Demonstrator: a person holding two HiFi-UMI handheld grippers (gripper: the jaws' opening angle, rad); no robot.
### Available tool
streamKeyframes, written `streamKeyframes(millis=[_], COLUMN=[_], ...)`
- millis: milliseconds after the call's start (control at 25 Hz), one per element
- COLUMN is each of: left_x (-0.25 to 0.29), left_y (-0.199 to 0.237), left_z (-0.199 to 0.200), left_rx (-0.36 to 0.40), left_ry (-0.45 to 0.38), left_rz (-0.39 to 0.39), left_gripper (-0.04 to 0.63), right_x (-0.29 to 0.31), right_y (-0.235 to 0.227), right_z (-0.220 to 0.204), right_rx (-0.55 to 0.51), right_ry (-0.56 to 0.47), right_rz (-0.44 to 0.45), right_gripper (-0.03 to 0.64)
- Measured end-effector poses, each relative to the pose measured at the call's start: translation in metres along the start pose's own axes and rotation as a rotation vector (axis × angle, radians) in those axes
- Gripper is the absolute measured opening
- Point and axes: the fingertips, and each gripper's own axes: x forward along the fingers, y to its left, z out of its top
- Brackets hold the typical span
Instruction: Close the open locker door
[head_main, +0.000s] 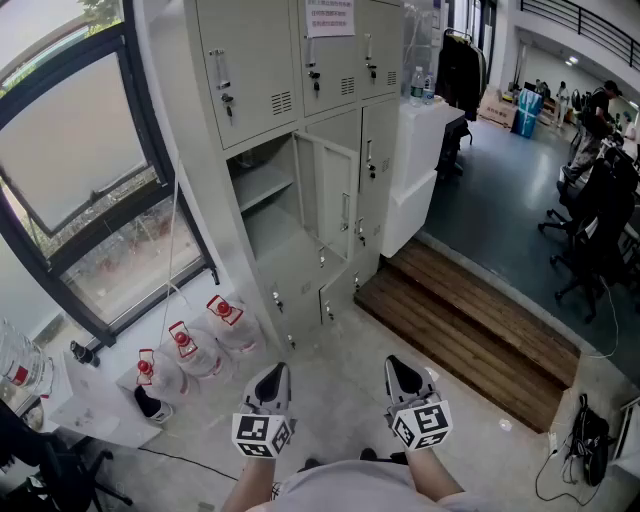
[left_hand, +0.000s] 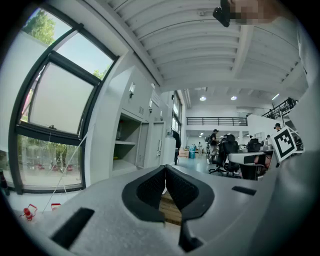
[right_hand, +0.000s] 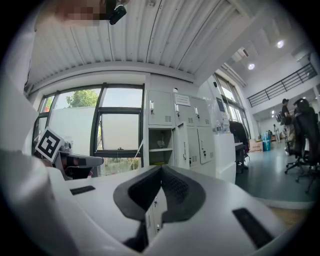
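**Two closed grippers face a locker bank with one door open**

In the head view, the left gripper (head_main: 274, 372) and right gripper (head_main: 399, 366) are held level and side by side, with a gap between them, over a pale floor (head_main: 340, 400). In each gripper view the two black padded fingers are pressed together at their tips, with nothing pinched between them. Left of the left fingers, three water jugs (head_main: 200, 345) with red caps stand on the floor beneath a large dark-framed window (head_main: 80, 170). Right of the right fingers and a little beyond them lies a wooden step (head_main: 470, 320). Straight ahead of both pairs of fingertips, well apart from them, stands a pale grey locker bank (head_main: 262, 60). Its open locker door (head_main: 337, 195) swings outward in the middle row. Just left of the door is the bared compartment (head_main: 268, 230) with a shelf (head_main: 258, 185) inside. Farthest off, beyond the right fingers, stand office chairs (head_main: 590, 240).
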Motion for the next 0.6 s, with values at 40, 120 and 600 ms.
streamKeyframes(millis=[40,120,600], left_x=[0.002,0.005,0.017], left_y=[-0.002,-0.005,-0.027], left_z=[0.0,0.0,-0.003], left_rx=[-0.001,-0.003,-0.001], left_ry=[0.001,0.002,0.009], left_rz=[0.0,0.002,0.022], left_gripper=[0.009,0.009,0.009], right_x=[0.0,0.0,-0.005], right_y=[-0.002,-0.006,-0.028], right_z=[0.0,0.001,-0.002], right_rx=[0.002,0.005,0.015], right_ry=[0.0,0.0,0.006], right_rz=[0.002,0.006,0.035], right_gripper=[0.012,0.012,0.012])
